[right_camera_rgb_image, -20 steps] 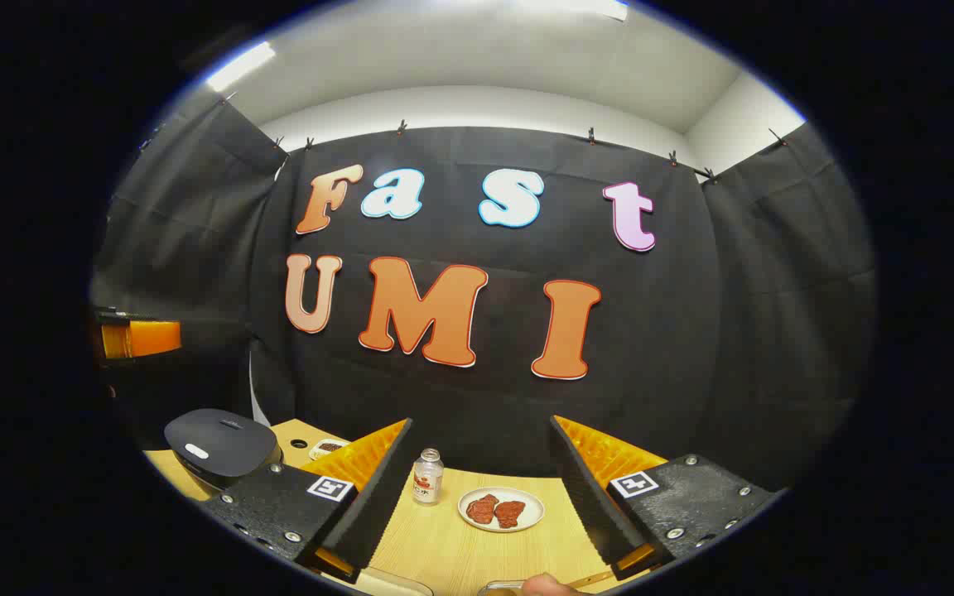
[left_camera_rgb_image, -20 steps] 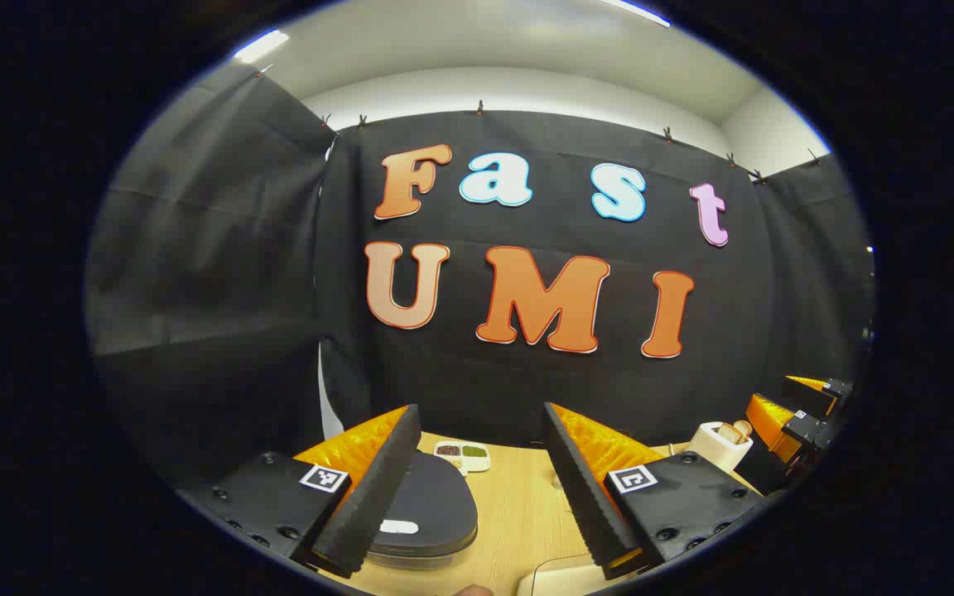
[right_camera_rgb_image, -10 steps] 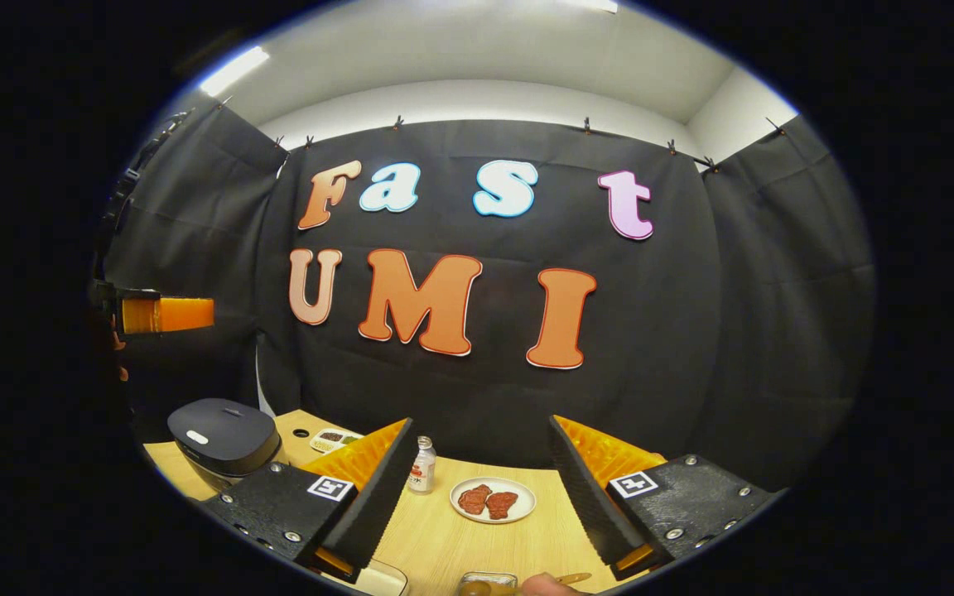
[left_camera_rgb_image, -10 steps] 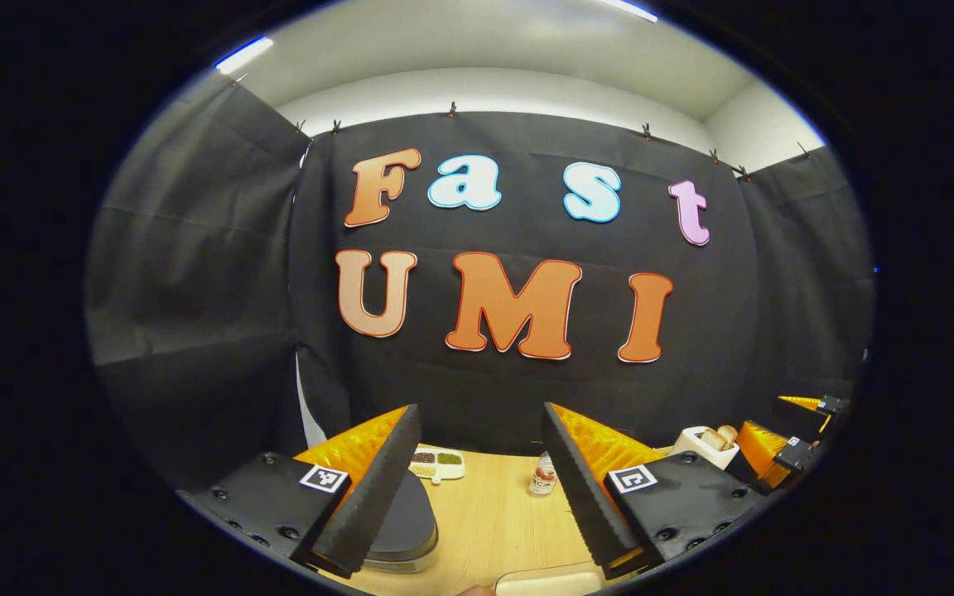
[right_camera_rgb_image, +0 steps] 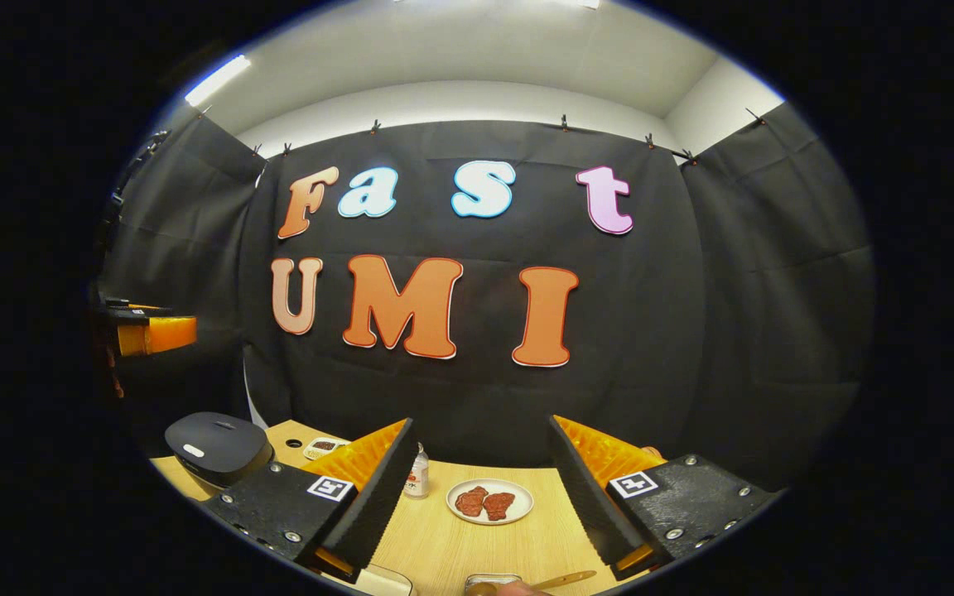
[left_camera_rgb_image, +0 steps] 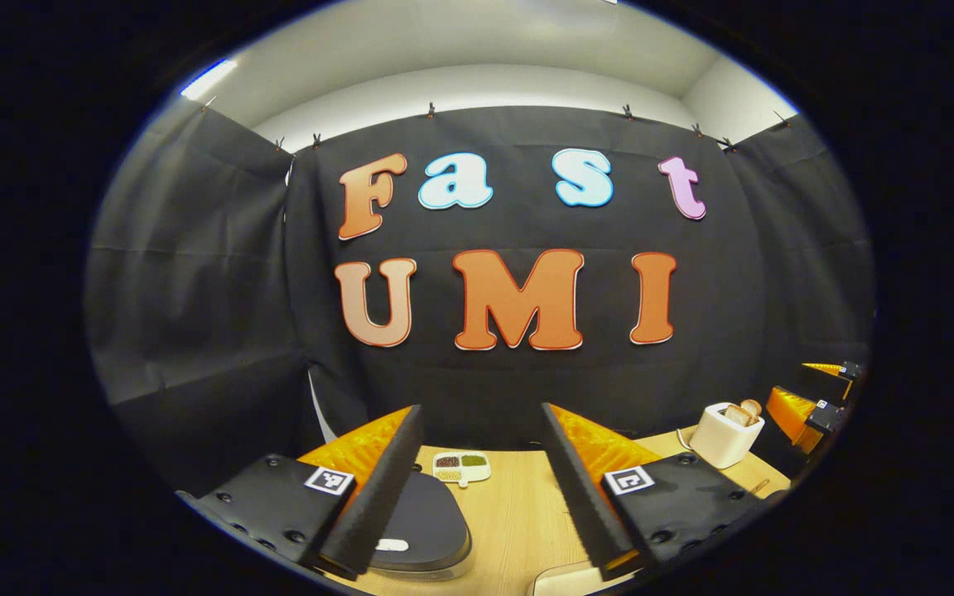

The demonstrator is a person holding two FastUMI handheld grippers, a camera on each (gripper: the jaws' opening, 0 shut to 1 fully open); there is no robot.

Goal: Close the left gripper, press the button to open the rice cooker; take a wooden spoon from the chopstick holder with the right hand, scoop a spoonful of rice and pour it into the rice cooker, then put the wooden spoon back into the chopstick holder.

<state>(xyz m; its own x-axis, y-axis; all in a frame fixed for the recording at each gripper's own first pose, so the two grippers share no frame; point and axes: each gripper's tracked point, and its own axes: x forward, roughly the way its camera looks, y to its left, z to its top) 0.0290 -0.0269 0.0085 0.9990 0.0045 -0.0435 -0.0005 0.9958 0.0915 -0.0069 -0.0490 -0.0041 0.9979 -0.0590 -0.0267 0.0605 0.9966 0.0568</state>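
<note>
Bare table between plate and bottle, rice cooker lid apparently down, far left

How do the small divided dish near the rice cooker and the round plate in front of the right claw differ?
The divided dish is a white tray split into compartments holding dark and green grains; the round plate is one open surface carrying two reddish-brown pieces of food. The dish sits just behind the closed black rice cooker; the plate sits beside a small bottle. Both are white and rest flat on the wooden table.
</note>
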